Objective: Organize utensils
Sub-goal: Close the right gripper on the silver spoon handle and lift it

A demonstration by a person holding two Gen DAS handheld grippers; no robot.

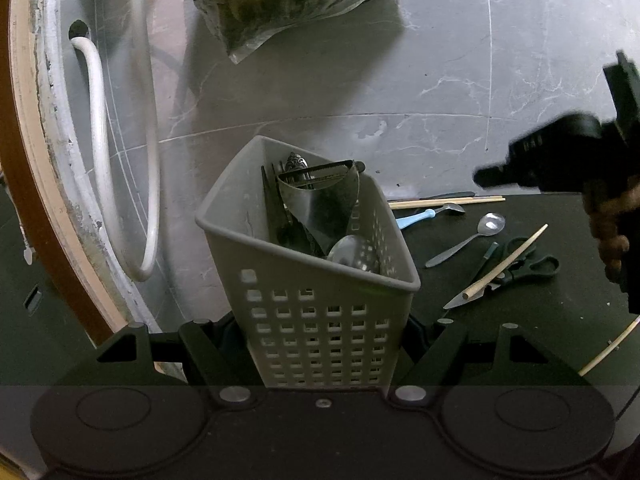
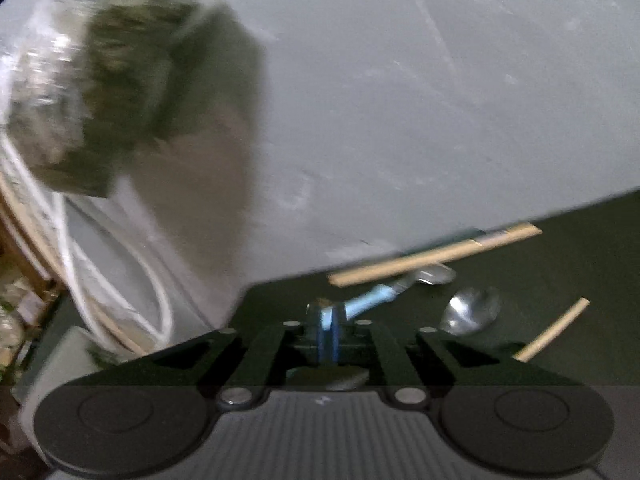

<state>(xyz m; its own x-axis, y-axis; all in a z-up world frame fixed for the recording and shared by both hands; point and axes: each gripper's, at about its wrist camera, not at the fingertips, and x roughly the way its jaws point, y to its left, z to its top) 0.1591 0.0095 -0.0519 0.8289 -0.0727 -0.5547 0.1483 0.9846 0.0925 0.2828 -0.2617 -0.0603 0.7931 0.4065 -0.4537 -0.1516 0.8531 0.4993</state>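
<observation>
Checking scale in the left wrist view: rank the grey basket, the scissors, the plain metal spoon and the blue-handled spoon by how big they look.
1. Grey basket, largest by far, though it sits nearest the camera, held in the left claw.
2. Scissors.
3. Plain metal spoon, close to the scissors in length; unsure.
4. Blue-handled spoon, smallest, also farthest and partly hidden by the basket.

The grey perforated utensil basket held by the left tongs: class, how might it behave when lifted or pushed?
The utensil basket is tall and narrow, so it probably tips easily. Its perforated plastic walls suggest it is light, with the metal utensils inside adding most of the weight. Those may shift and rattle.
</observation>
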